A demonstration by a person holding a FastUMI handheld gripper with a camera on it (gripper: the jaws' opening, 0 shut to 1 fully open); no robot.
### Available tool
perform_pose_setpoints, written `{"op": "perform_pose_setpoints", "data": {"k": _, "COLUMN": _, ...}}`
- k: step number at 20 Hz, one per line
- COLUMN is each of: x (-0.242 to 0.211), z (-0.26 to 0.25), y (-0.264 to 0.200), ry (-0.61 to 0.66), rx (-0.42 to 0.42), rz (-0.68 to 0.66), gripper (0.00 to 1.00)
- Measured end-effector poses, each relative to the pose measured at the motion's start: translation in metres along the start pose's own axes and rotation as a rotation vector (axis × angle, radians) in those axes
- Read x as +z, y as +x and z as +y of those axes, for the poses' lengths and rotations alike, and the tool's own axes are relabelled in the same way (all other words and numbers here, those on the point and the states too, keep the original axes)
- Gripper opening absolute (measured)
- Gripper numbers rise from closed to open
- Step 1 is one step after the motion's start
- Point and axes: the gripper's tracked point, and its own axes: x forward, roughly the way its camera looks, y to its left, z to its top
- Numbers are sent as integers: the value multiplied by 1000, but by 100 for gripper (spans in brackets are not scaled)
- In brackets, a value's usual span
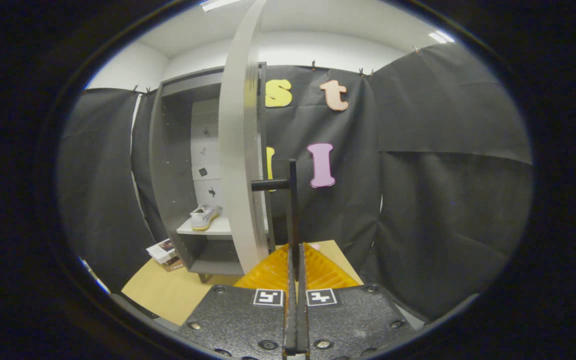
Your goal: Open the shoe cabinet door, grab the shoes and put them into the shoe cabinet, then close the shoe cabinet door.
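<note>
The gripper [295,272] is nearest, its fingers pressed in on the thin black bar of the door handle [293,200], which runs up between them and joins the door by a short stub. The door [238,165] stands swung out edge-on, just left of the fingers, and the cabinet [178,165] behind it is open. A shoe [204,216] already sits on the shelf [213,229], toe toward the door side. The door looks a stiff, flat panel, light on its hinge, so it should swing with a steady push; the bar is slim and smooth and may slip if twisted, so the hold is best kept mid-bar, near the stub. The shoe seems soft and light. The door hides the cabinet's right half, so whether a second shoe lies there I cannot tell. The lower compartment is dim. Some flat boxes [164,254] lie on the floor [168,290] beside the cabinet, hard to make out.
</note>
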Motion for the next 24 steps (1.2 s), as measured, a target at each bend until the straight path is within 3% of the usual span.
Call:
{"op": "perform_pose_setpoints", "data": {"k": 3, "x": -2, "z": -6, "y": -12, "ry": -35, "rx": -24, "rz": -22, "gripper": 5}}
{"op": "perform_pose_setpoints", "data": {"k": 5, "x": -7, "z": -16, "y": -22, "ry": -66, "rx": -50, "rz": -35, "gripper": 15}}
{"op": "perform_pose_setpoints", "data": {"k": 10, "x": -30, "z": -33, "y": -53, "ry": -71, "rx": -101, "rz": -41, "gripper": 98}}
{"op": "perform_pose_setpoints", "data": {"k": 17, "x": -109, "z": -13, "y": -87, "ry": -50, "rx": -103, "rz": 20, "gripper": 100}}
{"op": "perform_pose_setpoints", "data": {"k": 24, "x": -242, "z": 109, "y": -55, "ry": -32, "rx": 130, "rz": 214, "gripper": 100}}
